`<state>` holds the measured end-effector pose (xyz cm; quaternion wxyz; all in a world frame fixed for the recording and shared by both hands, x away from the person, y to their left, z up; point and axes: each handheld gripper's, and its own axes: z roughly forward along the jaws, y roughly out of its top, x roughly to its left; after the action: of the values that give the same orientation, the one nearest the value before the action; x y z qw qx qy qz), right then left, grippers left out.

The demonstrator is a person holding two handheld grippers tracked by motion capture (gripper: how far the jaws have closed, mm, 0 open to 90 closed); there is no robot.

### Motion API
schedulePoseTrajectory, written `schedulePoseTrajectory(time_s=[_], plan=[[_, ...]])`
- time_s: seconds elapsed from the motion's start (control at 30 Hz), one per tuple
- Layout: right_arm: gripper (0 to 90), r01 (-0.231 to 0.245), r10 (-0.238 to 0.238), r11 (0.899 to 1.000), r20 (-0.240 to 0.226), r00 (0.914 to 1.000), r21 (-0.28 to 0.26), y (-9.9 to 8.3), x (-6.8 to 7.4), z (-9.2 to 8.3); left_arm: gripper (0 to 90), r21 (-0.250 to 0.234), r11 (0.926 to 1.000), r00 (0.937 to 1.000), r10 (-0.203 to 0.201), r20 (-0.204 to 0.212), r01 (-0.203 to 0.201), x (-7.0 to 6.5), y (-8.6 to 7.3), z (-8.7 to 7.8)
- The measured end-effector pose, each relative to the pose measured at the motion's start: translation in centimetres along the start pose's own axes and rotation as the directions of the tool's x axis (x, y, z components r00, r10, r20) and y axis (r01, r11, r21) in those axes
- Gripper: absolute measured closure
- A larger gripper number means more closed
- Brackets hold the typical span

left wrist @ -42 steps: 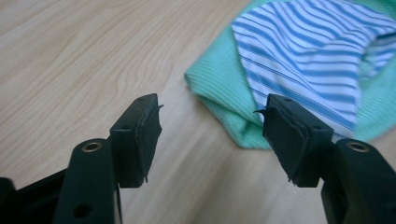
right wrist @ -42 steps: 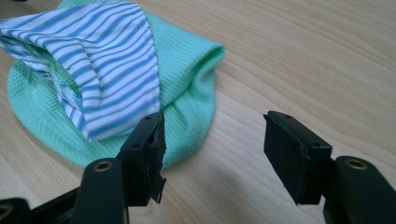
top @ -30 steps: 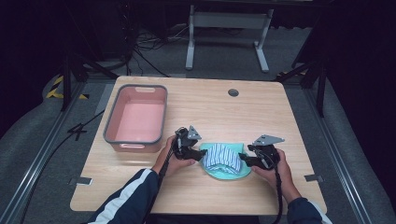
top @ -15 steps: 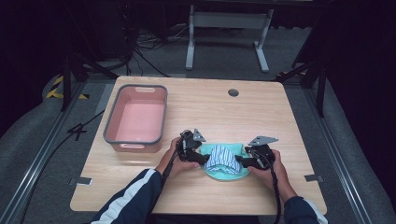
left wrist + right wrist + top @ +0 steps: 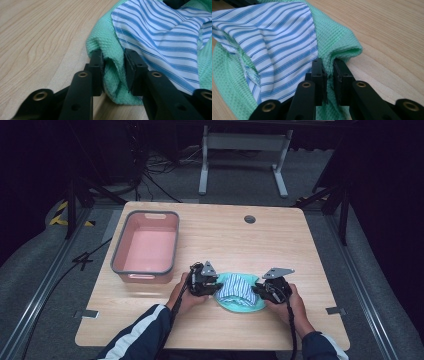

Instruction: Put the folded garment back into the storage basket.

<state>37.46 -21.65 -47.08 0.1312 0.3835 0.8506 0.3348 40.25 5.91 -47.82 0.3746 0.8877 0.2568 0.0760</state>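
A green waffle cloth [image 5: 241, 306] lies on the wooden table [image 5: 290, 250] with a blue-and-white striped cloth [image 5: 235, 286] bunched on top of it. My left gripper [image 5: 216, 288] is at the green cloth's left edge. Its jaws have just been closing, and a fold of green cloth [image 5: 112, 72] is now pinched between them at the left gripper [image 5: 113, 71]. My right gripper [image 5: 255, 291] is shut on a raised fold of the green cloth [image 5: 344, 51] at its right edge, the pads of the right gripper [image 5: 330, 72] nearly together. The striped cloth [image 5: 277, 37] lies just beside both grips.
A pink bin [image 5: 118, 251] with a grey rim stands at the left of the table, with nothing in it. A round cable hole [image 5: 249, 219] sits near the far edge. Bare wood lies beyond the cloths and to the right.
Both grippers' jaws have closed onto the green cloth's edges. The hands have barely shifted, and the cloth's sides are drawn up slightly.
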Motion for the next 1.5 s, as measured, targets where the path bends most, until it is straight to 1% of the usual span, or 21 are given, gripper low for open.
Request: schedulePoseTrajectory(time_s=[0.07, 0.13, 0.17, 0.2, 0.3, 0.37, 0.4, 0.5, 0.6, 0.67, 0.73, 0.83, 0.87, 0.93, 0.97, 1.1, 1.23, 1.27, 1.33, 1.4, 1.5], plan=[[81.4, 0.009, -0.009, 1.000, 0.007, 0.9999, -0.006, 0.0, 0.2, 0.0, 78.1, 0.003, 1.0000, 0.9999, -0.002, 0.016, 0.002, 0.0, 0.0, -0.1], [81.7, 0.026, -0.026, 1.000, 0.021, 0.9994, -0.004, 0.0, 0.3, 0.0, 80.9, 0.005, 1.0000, 0.9998, -0.007, 0.018, 0.007, 0.0, 0.1, -0.1], [81.9, 0.029, -0.029, 1.000, 0.022, 0.9993, -0.005, 0.0, 0.3, 0.0, 81.5, 0.006, 0.9999, 0.9998, -0.011, 0.018, 0.011, 0.0, 0.1, -0.1], [82.1, 0.026, -0.026, 1.000, 0.021, 0.9994, -0.008, 0.0, 0.3, 0.0, 81.9, 0.016, 0.9998, 0.9997, -0.010, 0.023, 0.010, -0.1, 0.1, -0.2], [82.3, 0.030, -0.030, 0.999, 0.013, 0.9995, -0.011, -0.1, 0.3, -0.2, 83.2, 0.029, 0.9993, 0.9989, 0.023, 0.040, -0.024, -0.3, 0.3, -0.5], [82.4, 0.021, -0.021, 1.000, 0.004, 0.9998, -0.012, -0.2, 0.3, -0.2, 83.3, 0.024, 0.9994, 0.9990, 0.024, 0.037, -0.025, -0.4, 0.5, -0.7], [82.5, 0.019, -0.019, 1.000, 0.002, 0.9998, -0.012, -0.2, 0.3, -0.3, 83.3, 0.021, 0.9995, 0.9993, 0.024, 0.030, -0.024, -0.5, 0.6, -0.8], [82.9, 0.034, -0.034, 0.999, -0.004, 0.9994, -0.015, 0.0, 0.4, -0.6, 83.4, 0.011, 0.9997, 0.9995, 0.022, 0.024, -0.023, -0.6, 0.7, -1.0], [83.1, 0.032, -0.032, 0.999, -0.001, 0.9995, -0.022, 0.0, 0.4, -0.9, 83.5, -0.012, 0.9997, 0.9997, 0.022, 0.011, -0.021, -0.8, 0.9, -1.2], [83.3, 0.021, -0.020, 0.999, 0.012, 0.9997, -0.047, 0.2, 0.4, -1.4, 83.5, -0.016, 0.9997, 0.9997, 0.021, 0.010, -0.021, -1.0, 1.0, -1.3], [83.4, 0.025, -0.023, 0.998, 0.024, 0.9995, -0.063, 0.4, 0.6, -1.7, 83.5, -0.008, 0.9994, 0.9994, 0.034, 0.000, -0.034, -1.1, 1.2, -1.4], [83.4, 0.030, -0.029, 0.998, 0.023, 0.9993, -0.062, 0.6, 0.7, -1.8, 83.5, -0.009, 0.9992, 0.9991, 0.040, -0.011, -0.040, -1.2, 1.5, -1.6], [83.4, 0.038, -0.036, 0.997, 0.029, 0.9989, -0.065, 0.8, 0.7, -2.0, 83.5, -0.010, 0.9991, 0.9990, 0.042, -0.015, -0.042, -1.3, 1.8, -1.8], [83.5, 0.038, -0.035, 0.996, 0.033, 0.9988, -0.083, 1.2, 0.7, -2.4, 83.5, -0.010, 0.9979, 0.9975, 0.064, -0.030, -0.064, -1.4, 2.2, -2.2], [83.5, 0.033, -0.030, 0.995, 0.031, 0.9991, -0.092, 1.5, 0.8, -2.7, 83.5, -0.012, 0.9976, 0.9971, 0.068, -0.034, -0.068, -1.5, 2.4, -2.4], [83.4, 0.034, -0.031, 0.993, 0.025, 0.9992, -0.112, 2.3, 1.0, -3.3, 83.5, -0.027, 0.9966, 0.9958, 0.076, -0.052, -0.077, -1.3, 3.5, -3.7], [83.4, 0.042, -0.038, 0.991, 0.032, 0.9987, -0.128, 3.4, 1.4, -3.9, 83.5, -0.037, 0.9958, 0.9950, 0.082, -0.058, -0.084, -0.9, 4.4, -4.7], [83.4, 0.049, -0.045, 0.990, 0.032, 0.9985, -0.135, 3.7, 1.4, -4.1, 83.5, -0.036, 0.9951, 0.9940, 0.090, -0.063, -0.092, -0.9, 4.6, -4.9], [83.4, 0.046, -0.042, 0.989, 0.032, 0.9986, -0.139, 4.1, 1.4, -4.2, 83.5, -0.041, 0.9949, 0.9937, 0.089, -0.068, -0.092, -1.0, 4.9, -5.2], [83.4, 0.050, -0.046, 0.988, 0.033, 0.9984, -0.145, 4.4, 1.4, -4.4, 83.5, -0.042, 0.9935, 0.9917, 0.102, -0.077, -0.106, -0.9, 5.2, -5.8], [83.4, 0.066, -0.060, 0.986, 0.038, 0.9975, -0.156, 5.2, 1.5, -4.8, 83.5, -0.050, 0.9922, 0.9898, 0.109, -0.092, -0.114, -0.8, 5.7, -6.6]])
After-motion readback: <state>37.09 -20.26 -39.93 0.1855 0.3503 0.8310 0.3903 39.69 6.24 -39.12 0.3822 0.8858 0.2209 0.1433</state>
